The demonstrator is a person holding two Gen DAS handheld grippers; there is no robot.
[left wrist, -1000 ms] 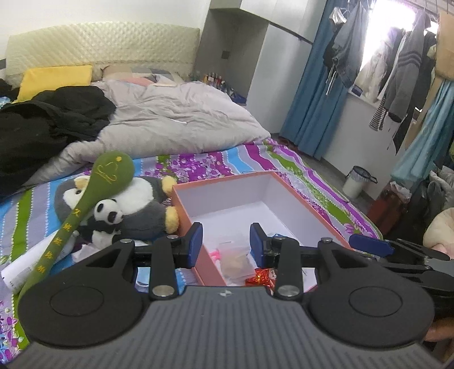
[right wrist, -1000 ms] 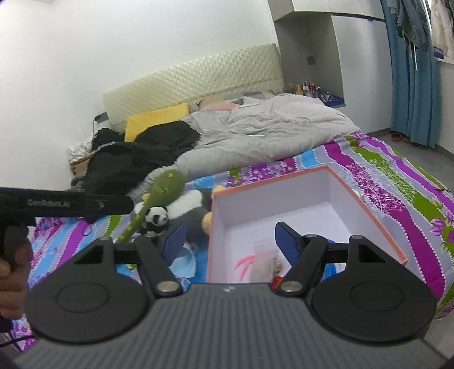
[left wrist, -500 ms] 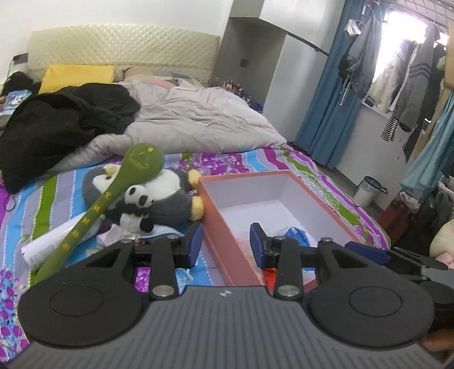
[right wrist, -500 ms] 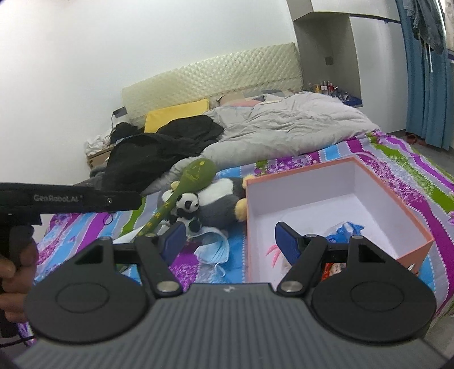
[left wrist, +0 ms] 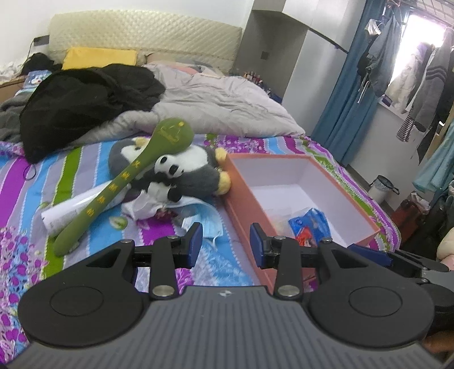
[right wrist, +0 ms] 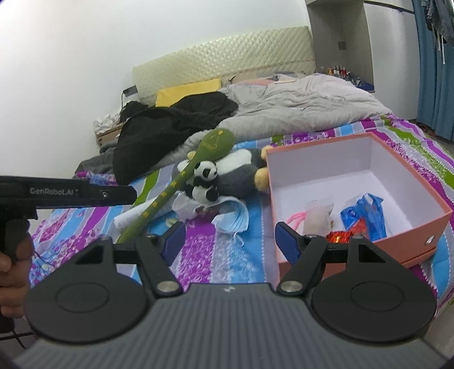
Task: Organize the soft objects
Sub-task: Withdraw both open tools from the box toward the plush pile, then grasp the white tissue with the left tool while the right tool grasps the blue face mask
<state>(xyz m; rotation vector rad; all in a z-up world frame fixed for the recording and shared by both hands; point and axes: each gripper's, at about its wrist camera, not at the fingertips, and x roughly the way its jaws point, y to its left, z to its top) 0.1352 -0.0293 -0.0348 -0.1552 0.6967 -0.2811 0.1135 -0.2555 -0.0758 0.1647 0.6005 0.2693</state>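
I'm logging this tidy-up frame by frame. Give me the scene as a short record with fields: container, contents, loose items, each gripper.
container: orange box, open, on the striped bedsheet
contents: blue packet, red item, clear pouch
loose items: small panda plush on a grey penguin plush; green plush spoon leaning across them; blue face mask
left gripper: jaws open, holding nothing
right gripper: jaws open, holding nothing

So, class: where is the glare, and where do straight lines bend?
Left wrist view: the window at top right is blown out white. Right wrist view: the white wall washes out at left, and the headboard curves from fisheye distortion.
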